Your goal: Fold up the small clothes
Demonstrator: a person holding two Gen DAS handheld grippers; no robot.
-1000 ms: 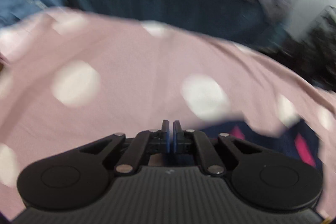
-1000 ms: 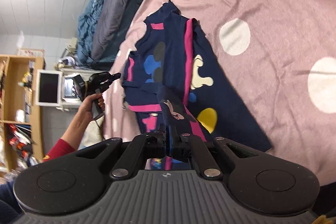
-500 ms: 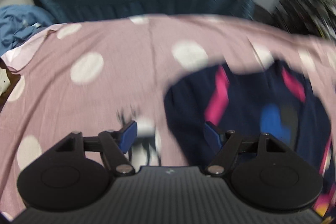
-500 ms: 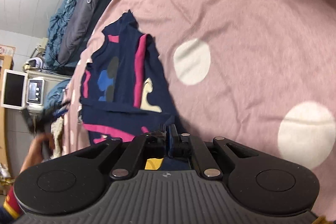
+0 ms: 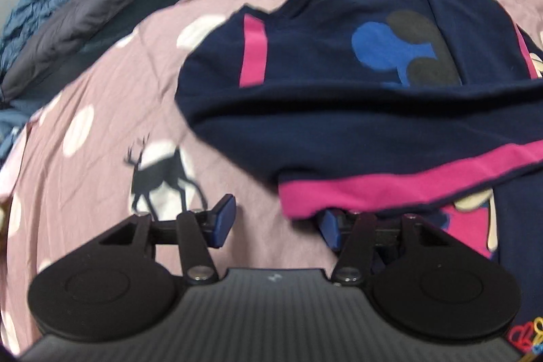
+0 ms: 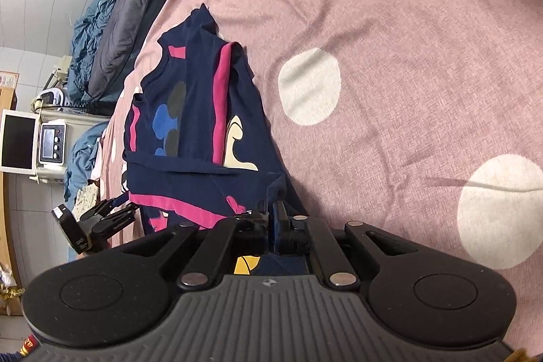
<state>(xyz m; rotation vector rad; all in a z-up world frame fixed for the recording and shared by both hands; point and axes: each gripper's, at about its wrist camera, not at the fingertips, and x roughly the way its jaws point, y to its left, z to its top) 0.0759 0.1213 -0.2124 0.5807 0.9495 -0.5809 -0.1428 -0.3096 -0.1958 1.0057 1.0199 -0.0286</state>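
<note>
Left claw [image 5: 276,223]: closed a second ago, now spread open beside the pink hem of the navy shirt [image 5: 339,111] lying part-folded on the dotted bed cover [image 5: 101,131], suggesting a fresh grab; right claw [image 6: 274,221]: still clamped on shirt's edge.

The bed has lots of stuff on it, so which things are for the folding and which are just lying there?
For the folding:
navy top
left tool, open at its pink hem
right tool, shut on the navy top

Just lying there:
pink spotted bedsheet
grey quilt
blue blanket
white screen
</note>
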